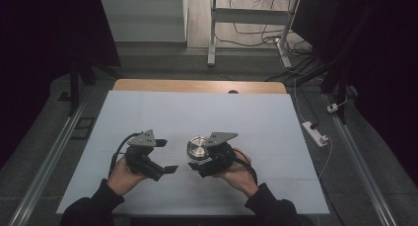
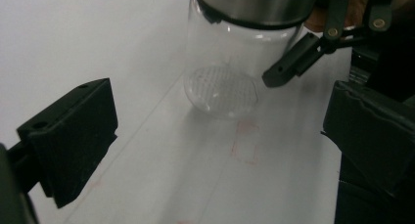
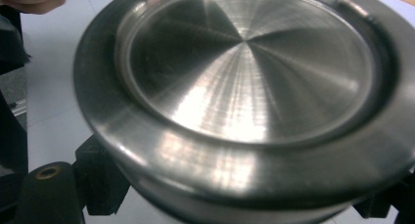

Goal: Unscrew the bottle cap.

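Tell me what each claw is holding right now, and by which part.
The right claw grips the glass jar by its clear body, below the metal lid. The left claw is open, holding nothing.

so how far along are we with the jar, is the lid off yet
Done: the right gripper is clamped on the glass jar, which stands on the white table. In hand: the left gripper, jaws open, sits apart from the jar, holding nothing. Left: the steel lid is on the jar, so any unscrewing or lifting of it hasn't happened.
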{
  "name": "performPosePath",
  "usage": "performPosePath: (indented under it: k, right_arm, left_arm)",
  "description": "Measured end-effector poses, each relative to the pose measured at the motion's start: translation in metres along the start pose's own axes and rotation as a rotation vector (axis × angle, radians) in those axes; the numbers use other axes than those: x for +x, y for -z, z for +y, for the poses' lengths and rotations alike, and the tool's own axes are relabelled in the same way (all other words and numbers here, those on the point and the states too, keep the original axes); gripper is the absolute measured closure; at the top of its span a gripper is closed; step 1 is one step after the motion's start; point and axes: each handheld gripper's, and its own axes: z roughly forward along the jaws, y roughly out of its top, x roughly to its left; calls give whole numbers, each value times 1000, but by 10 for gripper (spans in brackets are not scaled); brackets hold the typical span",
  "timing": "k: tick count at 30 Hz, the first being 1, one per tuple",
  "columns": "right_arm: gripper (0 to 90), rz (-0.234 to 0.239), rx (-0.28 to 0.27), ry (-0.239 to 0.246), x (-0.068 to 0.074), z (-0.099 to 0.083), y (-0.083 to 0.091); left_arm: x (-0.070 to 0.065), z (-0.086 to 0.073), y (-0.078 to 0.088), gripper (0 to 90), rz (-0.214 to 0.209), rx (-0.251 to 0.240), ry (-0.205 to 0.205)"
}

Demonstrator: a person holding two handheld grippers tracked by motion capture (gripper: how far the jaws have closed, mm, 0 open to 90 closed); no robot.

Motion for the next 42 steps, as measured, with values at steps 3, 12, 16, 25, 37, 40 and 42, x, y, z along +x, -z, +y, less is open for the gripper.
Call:
performPosePath:
  k: [3,12,16,25,37,40,42]
  right_arm:
    - [152,7,-1,-5,0,0,1]
    - [153,34,-7,-2,1,1,1]
    - [153,46,-6,7,2,1,1]
    - [152,76,-7,19,4,0,0]
    - [153,94,-7,20,2,0,2]
    - [153,74,-5,3,0,0,1]
    - [153,51,-6,-19,-2,-1,0]
  left_arm:
    - [2,8,-6,8,-23,-8,-20]
    - [0,31,-26,7,-93,10,-105]
    - [0,36,-32,12,-122,22,-120]
    - [4,46,-38,75,-187,12,-157]
    - [-2,56,-46,189,-174,10,-220]
    - [-8,57,-49,191,-104,11,-167]
    - [-14,58,-53,190,-36,2,-103]
